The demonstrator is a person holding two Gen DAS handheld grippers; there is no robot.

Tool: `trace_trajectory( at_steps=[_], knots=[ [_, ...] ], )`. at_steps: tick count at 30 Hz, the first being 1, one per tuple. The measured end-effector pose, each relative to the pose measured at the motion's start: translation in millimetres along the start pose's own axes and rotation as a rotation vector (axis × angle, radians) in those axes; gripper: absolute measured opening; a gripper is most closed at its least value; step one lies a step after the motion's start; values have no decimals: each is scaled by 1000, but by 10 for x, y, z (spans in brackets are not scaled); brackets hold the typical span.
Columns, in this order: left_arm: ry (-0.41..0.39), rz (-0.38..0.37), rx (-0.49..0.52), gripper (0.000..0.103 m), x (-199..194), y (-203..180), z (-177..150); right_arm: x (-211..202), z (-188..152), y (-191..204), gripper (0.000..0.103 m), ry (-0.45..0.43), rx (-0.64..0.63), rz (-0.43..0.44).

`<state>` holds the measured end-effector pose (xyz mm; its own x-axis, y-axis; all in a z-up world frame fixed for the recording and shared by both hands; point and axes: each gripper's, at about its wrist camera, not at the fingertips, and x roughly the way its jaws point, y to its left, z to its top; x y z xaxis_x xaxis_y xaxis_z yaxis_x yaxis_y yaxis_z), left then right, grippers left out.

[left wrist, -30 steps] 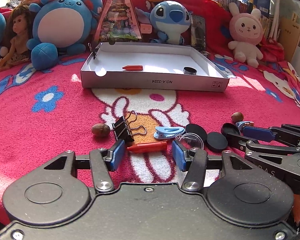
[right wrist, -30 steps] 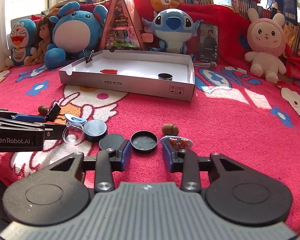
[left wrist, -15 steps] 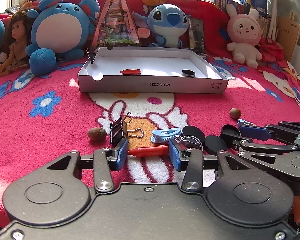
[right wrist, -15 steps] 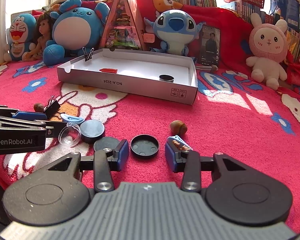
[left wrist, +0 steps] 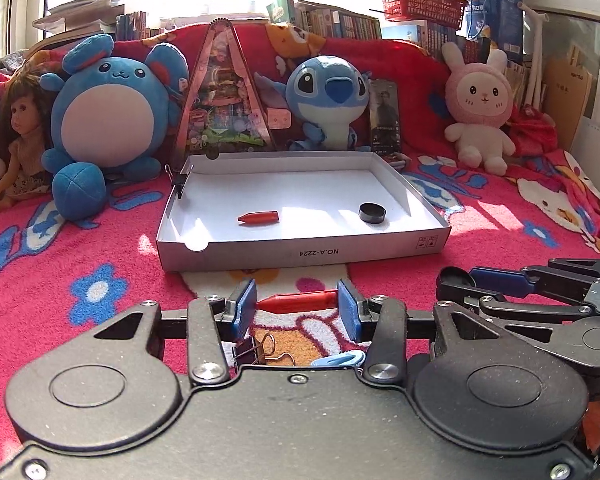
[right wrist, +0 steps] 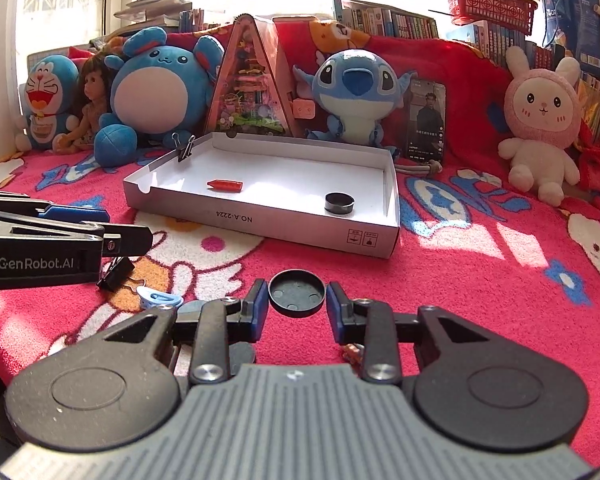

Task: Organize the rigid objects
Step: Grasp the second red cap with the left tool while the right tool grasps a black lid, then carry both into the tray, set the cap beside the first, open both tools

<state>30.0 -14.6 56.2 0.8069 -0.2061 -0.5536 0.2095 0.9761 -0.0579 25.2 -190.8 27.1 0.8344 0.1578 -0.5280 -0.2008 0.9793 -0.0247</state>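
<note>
In the left wrist view, the left claw (left wrist: 297,307) grips a red crayon-like stick (left wrist: 298,301) crosswise, one blue pad at each end, lifted clear of the pink cartoon blanket (left wrist: 80,256). Under it on the blanket lie a black binder clip (left wrist: 256,350) and a light blue clip (left wrist: 338,359). Beyond stands the white cardboard tray (left wrist: 300,254), holding a second red stick (left wrist: 259,217) near the middle and a black round cap (left wrist: 372,213) toward its right side; another binder clip (left wrist: 179,178) is pinched on its left wall. The right claw (left wrist: 456,280) reaches in from the right edge, a dark cap at its tip.

In the right wrist view, the right claw (right wrist: 297,307), whose jaws have just been closing, clamps a black round lid (right wrist: 297,293) between its pads, hollow side showing, above the blanket. The left claw's arm, marked GenRobot.AI, crosses the left edge, its tips hidden. The tray sits farther back, plush toys (right wrist: 356,88) lined up behind it
</note>
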Motion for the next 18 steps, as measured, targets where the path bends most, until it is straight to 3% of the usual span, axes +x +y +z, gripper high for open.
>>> trace_trajectory(
  at_steps=[6, 11, 18],
  knots=[
    [60, -48, -61, 42, 301, 183, 458, 268, 408, -188, 37, 40, 39, 34],
    [117, -62, -89, 42, 672, 287, 828, 654, 788, -392, 37, 135, 85, 58],
    [216, -18, -144, 42, 1412, 418, 1193, 1203, 1111, -483, 37, 251, 87, 36]
  ],
)
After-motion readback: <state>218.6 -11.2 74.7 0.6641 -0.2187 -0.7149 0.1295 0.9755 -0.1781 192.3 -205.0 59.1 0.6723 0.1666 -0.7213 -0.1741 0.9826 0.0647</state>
